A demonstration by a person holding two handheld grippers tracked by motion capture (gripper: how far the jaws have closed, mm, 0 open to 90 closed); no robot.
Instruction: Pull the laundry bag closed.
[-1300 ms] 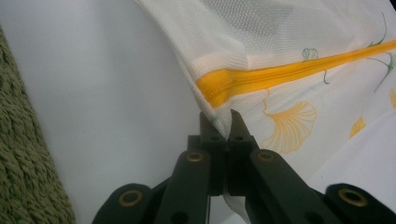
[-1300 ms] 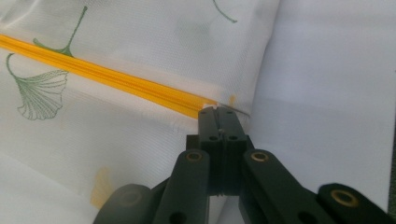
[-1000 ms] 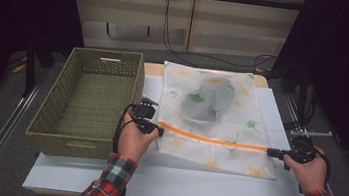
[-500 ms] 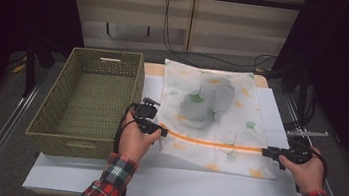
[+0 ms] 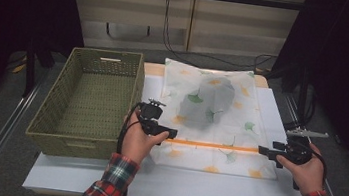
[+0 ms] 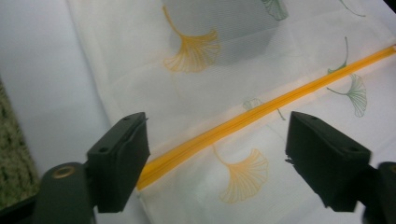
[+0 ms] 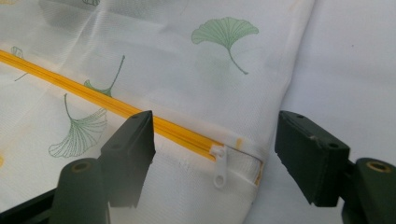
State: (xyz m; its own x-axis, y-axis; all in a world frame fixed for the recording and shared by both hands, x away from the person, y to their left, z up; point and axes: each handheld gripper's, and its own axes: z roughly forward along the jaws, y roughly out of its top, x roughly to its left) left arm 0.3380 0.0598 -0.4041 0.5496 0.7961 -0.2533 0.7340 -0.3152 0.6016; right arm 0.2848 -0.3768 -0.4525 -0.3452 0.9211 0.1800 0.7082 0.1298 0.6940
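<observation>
The wicker basket [image 5: 86, 100] walls off the left side of the bench [image 5: 167, 185], its rim just beside the left tongs [image 5: 172, 134]. A grey lump [image 5: 210, 100] bulges under the mesh bag [image 5: 213, 118] ahead. The near strip of the bench lies bare, as does its right edge past the right tongs [image 5: 263, 150].

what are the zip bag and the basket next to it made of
Zip bag: looks like thin, matte white mesh fabric; a grey item shows through it, and fine weave is visible up close. Its orange zipper appears plastic-toothed. Basket: seemingly woven wicker or paper cord, olive, matte, with visible plaiting.
</observation>
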